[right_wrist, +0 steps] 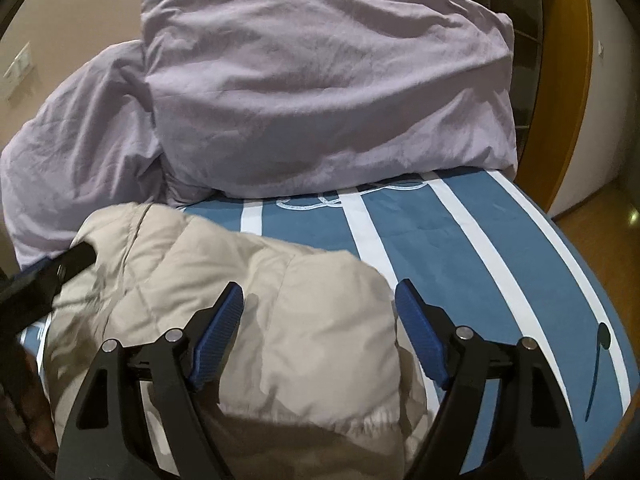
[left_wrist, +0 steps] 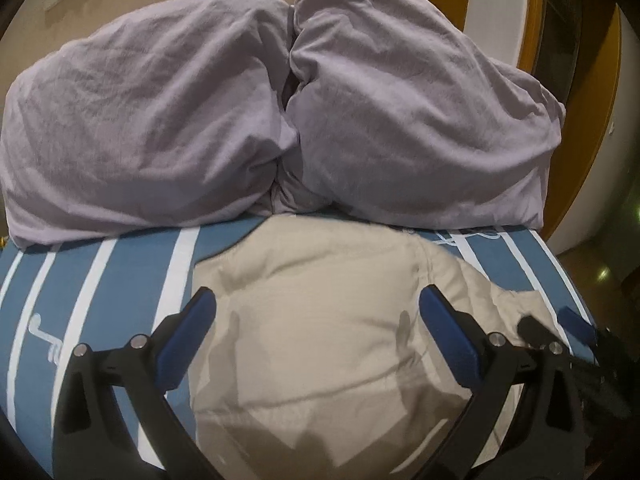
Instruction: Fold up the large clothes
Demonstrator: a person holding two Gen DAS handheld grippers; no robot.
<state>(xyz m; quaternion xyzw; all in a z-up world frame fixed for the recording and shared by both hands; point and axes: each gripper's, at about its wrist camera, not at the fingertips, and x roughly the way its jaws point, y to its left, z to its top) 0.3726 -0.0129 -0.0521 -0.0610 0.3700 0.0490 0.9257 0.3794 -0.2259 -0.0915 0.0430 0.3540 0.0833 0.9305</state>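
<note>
A beige quilted jacket (left_wrist: 320,320) lies bunched in a compact bundle on the blue bed sheet with white stripes (left_wrist: 120,280). My left gripper (left_wrist: 316,308) is open and empty, hovering over the jacket with its fingers astride the middle. The jacket also shows in the right wrist view (right_wrist: 240,300), to the left on the sheet (right_wrist: 460,248). My right gripper (right_wrist: 318,300) is open and empty above the jacket's right edge. The left gripper (right_wrist: 76,260) shows at the far left of the right wrist view, and the right gripper (left_wrist: 560,328) at the right of the left wrist view.
Two lavender pillows (left_wrist: 140,120) (left_wrist: 420,120) lean against the wall at the back of the bed. A wooden door frame (right_wrist: 576,80) and floor (right_wrist: 592,232) lie to the right. The bed's right edge (right_wrist: 592,280) curves close by.
</note>
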